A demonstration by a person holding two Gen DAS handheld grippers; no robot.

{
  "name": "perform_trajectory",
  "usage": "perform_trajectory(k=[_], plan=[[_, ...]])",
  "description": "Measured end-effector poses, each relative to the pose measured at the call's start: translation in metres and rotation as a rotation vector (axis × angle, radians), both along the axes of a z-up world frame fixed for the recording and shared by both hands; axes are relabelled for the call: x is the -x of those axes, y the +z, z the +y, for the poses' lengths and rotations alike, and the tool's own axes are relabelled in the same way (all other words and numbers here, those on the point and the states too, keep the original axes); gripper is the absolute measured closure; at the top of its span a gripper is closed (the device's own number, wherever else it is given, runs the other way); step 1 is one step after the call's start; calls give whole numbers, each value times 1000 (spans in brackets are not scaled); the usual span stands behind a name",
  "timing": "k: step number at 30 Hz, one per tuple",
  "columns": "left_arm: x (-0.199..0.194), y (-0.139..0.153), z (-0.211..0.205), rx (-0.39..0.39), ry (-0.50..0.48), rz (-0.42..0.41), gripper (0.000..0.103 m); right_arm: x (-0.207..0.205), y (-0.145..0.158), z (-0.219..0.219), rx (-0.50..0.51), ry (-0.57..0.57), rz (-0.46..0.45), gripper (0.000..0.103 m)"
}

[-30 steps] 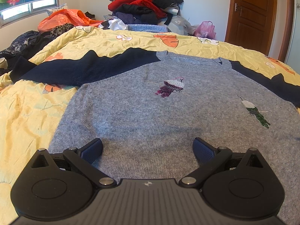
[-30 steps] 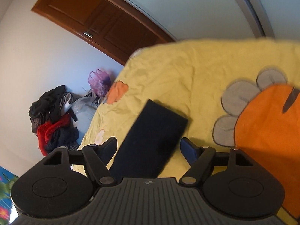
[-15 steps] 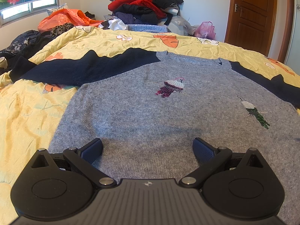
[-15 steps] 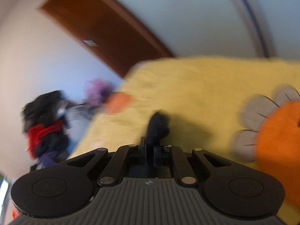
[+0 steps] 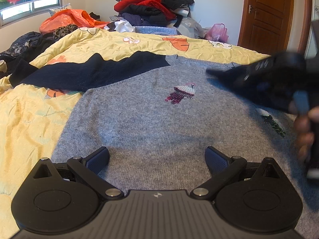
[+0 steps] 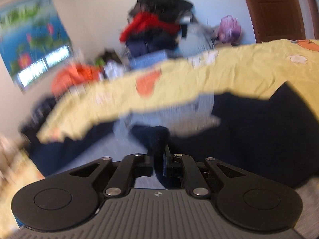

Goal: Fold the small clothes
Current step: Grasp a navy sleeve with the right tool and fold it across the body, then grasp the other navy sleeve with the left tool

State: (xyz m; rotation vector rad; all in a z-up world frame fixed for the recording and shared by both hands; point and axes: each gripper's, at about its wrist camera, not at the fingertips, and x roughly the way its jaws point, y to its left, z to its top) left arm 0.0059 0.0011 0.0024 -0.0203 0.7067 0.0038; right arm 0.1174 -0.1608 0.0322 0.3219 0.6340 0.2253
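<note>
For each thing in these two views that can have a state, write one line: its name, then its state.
Left claw: open, empty, over the sweater's lower part.
Right claw: shut on the right sleeve.
Right sleeve: cuff pinched, lifted over the sweater body.
Left sleeve: spread flat on the quilt, unfolded.
Grey sweater: face up, body flat.
Door: closed.
Clothes pile: heaped, unfolded.

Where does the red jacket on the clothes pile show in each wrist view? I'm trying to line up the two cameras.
Left wrist: red jacket at top centre, on the pile behind the bed.
Right wrist: top centre, blurred.
Shared landmark: the pink bag right of the pile.
</note>
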Motion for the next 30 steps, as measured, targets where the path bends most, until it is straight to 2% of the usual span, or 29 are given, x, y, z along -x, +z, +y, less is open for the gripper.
perform_trajectory(k=[1, 2, 4, 5, 7, 9, 10, 11, 14, 16, 17, 18, 20, 25, 27, 28, 29, 30], plan=[[0, 0, 0, -4, 0, 1, 0, 2, -3, 5, 25, -1, 20, 65], [0, 0, -1, -9, 1, 2, 0, 12, -1, 5, 27, 5, 4, 61], [0, 0, -2, -15, 4, 6, 0, 32, 4, 3, 22, 4, -58, 39], [0, 1, -3, -16, 5, 9, 0, 45, 10, -2, 28, -1, -87, 35], [-1, 2, -2, -16, -2, 21, 0, 61, 4, -24, 47, 10, -129, 26], [-9, 10, 1, 16, -13, 72, 0, 77, 0, -37, 71, 1, -123, 24], [-15, 16, 4, 64, -20, 94, 0, 83, -4, -44, 78, 6, -104, 24], [-22, 24, 10, 149, -33, 100, 0, 87, -11, -47, 85, 14, -90, 24], [-58, 41, 27, 467, -110, 125, 0, 89, -29, -51, 101, 26, -34, 21], [-92, 38, 29, 658, -163, 206, 0, 88, -29, -52, 76, 29, -48, 5], [-109, 32, 28, 730, -178, 251, 0, 84, -31, -53, 63, 37, -34, 4], [-121, 26, 25, 772, -172, 283, 0, 83, -31, -52, 64, 44, -32, 2], [-141, 15, 18, 800, -150, 321, 0, 82, -32, -50, 70, 53, -31, 1], [-162, 9, -2, 798, -130, 307, 2, 86, -33, -56, 26, 53, -38, 1], [-167, 13, -13, 734, -149, 301, 31, 87, -33, -58, 10, 52, -39, 1], [-170, 12, -18, 689, -157, 319, 65, 88, -33, -59, 4, 53, -39, 1], [-173, 10, -23, 638, -153, 345, 82, 88, -33, -59, -2, 53, -39, 1], [-173, 11, -25, 601, -155, 342, 85, 88, -33, -60, -7, 53, -40, 1]])
